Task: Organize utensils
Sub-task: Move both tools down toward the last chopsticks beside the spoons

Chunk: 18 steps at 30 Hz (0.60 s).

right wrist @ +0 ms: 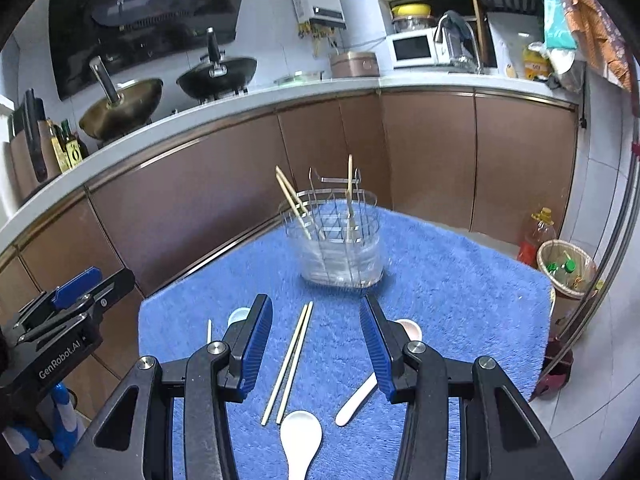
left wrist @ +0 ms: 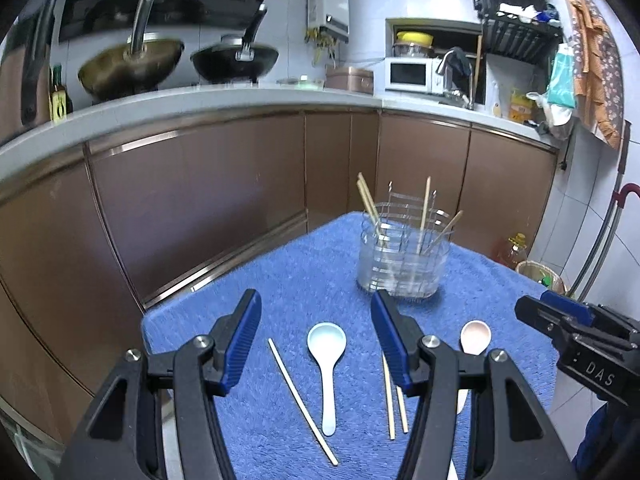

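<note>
Grippers left and right hover wide apart, empty, above spoons and chopsticks on the towel. Only the right view shows a white spoon nearest.

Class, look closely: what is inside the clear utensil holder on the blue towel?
Inside the utensil holder stand several wooden chopsticks, leaning among wire dividers. Blur and glare hide the exact count and the holder's bottom.
</note>
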### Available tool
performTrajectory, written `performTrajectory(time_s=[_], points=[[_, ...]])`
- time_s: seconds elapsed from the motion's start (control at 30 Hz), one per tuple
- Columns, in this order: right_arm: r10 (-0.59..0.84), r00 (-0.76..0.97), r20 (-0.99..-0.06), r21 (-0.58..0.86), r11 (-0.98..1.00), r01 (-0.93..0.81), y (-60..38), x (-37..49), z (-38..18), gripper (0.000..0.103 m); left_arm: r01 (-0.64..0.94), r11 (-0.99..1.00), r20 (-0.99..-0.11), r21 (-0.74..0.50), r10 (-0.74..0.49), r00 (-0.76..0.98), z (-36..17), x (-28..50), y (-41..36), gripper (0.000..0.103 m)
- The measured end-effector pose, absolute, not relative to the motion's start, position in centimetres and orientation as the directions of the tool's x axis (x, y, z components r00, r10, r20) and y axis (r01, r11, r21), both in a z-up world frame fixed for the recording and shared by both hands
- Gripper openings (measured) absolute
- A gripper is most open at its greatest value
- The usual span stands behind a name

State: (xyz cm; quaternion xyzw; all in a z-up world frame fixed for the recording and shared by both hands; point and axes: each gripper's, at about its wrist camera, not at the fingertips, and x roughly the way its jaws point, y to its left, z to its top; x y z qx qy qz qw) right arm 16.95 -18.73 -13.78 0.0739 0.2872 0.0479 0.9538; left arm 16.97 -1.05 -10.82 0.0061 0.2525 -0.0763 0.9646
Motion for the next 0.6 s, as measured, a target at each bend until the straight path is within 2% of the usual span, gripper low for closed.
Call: performTrajectory(time_s=[0.23,0.4,0.47,0.6], points=[[0.182,0.717,-0.673,0.181,0.98,-0.08,-18.7,21.6,-17.3,0.043,0.098,0.97,-0.647,-0.222,-0.222,0.73,-14.3,22.5,4.4,0.054],[0.242,0.606,-0.758,0.227,0.969,-0.103,-18.3,25.6,-20.5,0.038,0.043,0.957,-0.732,-0.287,-0.248,0.635,-17.5,25.5,7.7,0.054],[0.264,0.556,-0.788,0.245,0.963,-0.11,-18.0,27.5,-21.9,0.033,0.03,0.952,-0.76,-0.303,-0.261,0.595,-18.8,26.5,8.2,0.051],[0.293,0.468,-0.834,0.273,0.955,-0.112,-17.3,30.9,-24.3,0.024,0.025,0.935,-0.803,-0.353,-0.317,0.505,-21.2,28.3,8.0,0.037]])
